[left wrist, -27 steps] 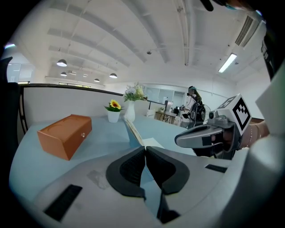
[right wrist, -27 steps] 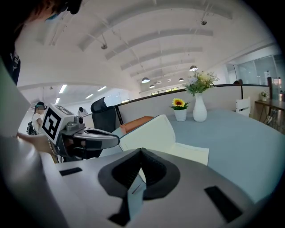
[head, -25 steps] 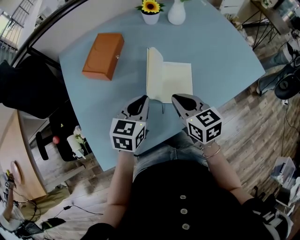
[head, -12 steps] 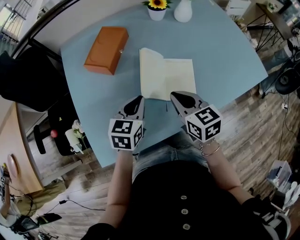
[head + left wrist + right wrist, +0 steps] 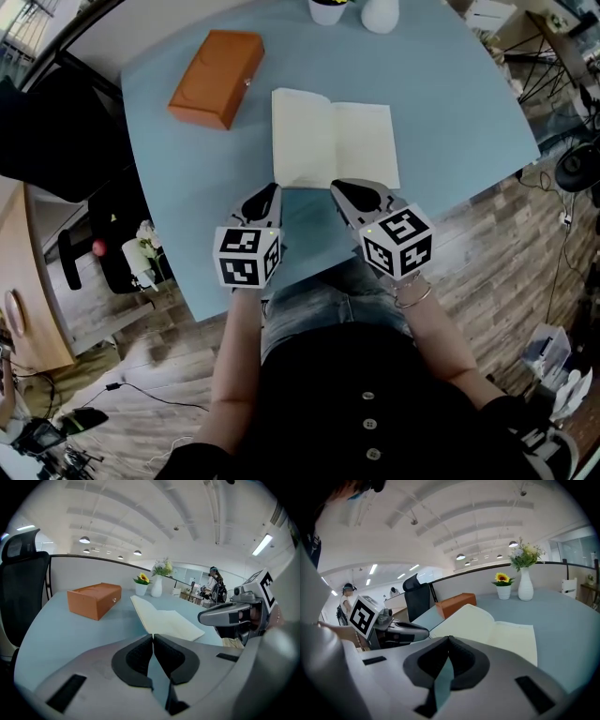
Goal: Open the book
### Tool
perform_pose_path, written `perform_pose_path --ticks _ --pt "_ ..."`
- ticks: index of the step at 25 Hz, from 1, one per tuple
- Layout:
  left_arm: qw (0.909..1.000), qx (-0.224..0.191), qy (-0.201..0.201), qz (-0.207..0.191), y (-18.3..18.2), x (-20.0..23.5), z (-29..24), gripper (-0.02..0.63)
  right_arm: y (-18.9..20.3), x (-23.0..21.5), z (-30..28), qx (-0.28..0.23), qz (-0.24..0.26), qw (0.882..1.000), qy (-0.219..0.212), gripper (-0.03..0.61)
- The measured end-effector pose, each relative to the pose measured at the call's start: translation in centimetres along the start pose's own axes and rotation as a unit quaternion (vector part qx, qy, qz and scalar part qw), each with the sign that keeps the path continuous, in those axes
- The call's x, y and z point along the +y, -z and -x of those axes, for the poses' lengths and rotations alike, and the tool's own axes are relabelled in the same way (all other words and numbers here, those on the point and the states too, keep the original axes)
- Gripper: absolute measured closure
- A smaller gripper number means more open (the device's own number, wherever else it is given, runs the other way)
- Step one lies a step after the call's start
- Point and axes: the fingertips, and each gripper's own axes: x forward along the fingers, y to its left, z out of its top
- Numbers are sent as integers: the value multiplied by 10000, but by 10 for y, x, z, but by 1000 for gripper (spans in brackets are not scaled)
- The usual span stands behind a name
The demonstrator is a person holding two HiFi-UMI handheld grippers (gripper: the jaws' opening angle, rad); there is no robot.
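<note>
Book (image 5: 333, 145) lies open; left gripper (image 5: 269, 192) and right gripper (image 5: 339, 188) both closed, empty, at its near edge. Back off without snagging pages.

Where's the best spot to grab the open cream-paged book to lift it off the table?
On the open cream-paged book, I'd take the left half's outer edge, coming in low from the left with the shut left gripper opened first. That half arches up near the spine and its edge stands proud of the light blue table; the right half lies flatter.
</note>
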Motion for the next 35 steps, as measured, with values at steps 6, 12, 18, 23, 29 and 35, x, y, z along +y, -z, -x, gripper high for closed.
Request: perform_pose_path --ticks 6,12,18,23,29,35 --pt "9998 151 -118 21 12 9 -4 595 10 5 -11 131 -8 9999 -85 577" --pt "9990 385 -235 -35 23 16 -9 595 19 13 -21 241 -30 9995 -189 577" --pt "9966 716 -334 -237 35 21 -15 595 28 18 -27 329 -64 9991 -246 577" --pt "9918 1088 -365 -555 43 22 -19 595 30 18 -30 350 -82 9991 -242 577" --pt "9870 1388 -440 -677 56 24 -25 595 35 18 -32 410 -108 9988 -260 577" --pt "9825 1589 -405 -888 63 26 -27 597 42 22 -33 496 -152 9983 -272 577"
